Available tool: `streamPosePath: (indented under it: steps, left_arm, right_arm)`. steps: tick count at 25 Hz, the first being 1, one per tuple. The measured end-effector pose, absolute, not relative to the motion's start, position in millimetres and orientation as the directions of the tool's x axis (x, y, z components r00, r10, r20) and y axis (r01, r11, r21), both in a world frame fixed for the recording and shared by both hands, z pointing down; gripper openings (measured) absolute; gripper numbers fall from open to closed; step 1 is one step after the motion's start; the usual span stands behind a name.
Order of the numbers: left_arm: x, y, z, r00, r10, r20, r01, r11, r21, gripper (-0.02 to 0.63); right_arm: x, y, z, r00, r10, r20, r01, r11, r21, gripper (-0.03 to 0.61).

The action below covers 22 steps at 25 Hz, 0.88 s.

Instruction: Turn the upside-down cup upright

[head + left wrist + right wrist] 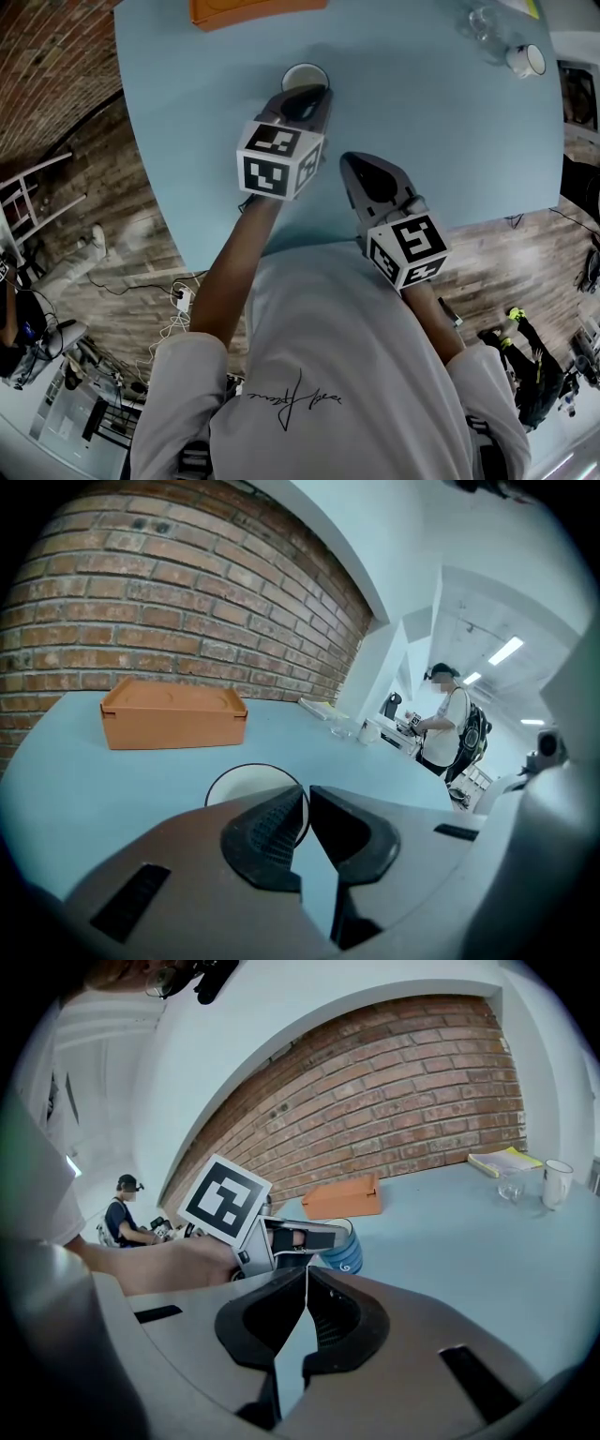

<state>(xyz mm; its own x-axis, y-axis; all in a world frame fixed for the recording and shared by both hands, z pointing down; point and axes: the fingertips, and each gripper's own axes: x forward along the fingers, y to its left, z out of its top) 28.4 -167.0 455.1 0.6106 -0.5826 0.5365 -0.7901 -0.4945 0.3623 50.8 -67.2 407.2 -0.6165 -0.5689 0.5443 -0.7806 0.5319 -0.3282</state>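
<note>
Seemingly the flip is done: the cup (302,73) stands mouth-up on the table (441,141), at twelve o'clock from the left gripper (311,92), whose jaws clamp its rim. Only letting go looks left. At five o'clock from the cup, the right gripper (349,161) idles, jaws together.

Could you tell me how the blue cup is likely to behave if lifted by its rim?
The cup looks rigid and smooth, so it probably keeps its shape but may slip. The left gripper pinches only one side of its wall, so it would likely tilt when lifted.
</note>
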Motion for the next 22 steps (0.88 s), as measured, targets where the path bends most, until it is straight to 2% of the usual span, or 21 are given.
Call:
streamPosePath:
  steps: [22]
  left_arm:
    - [17.5,-170.1,449.0,0.613,-0.613,0.499,-0.79,-0.45,0.417,0.029]
  right_arm:
    - [48.3,-66.5,403.1,-0.62,-0.576,0.533,-0.778,0.538,-0.324,0.021]
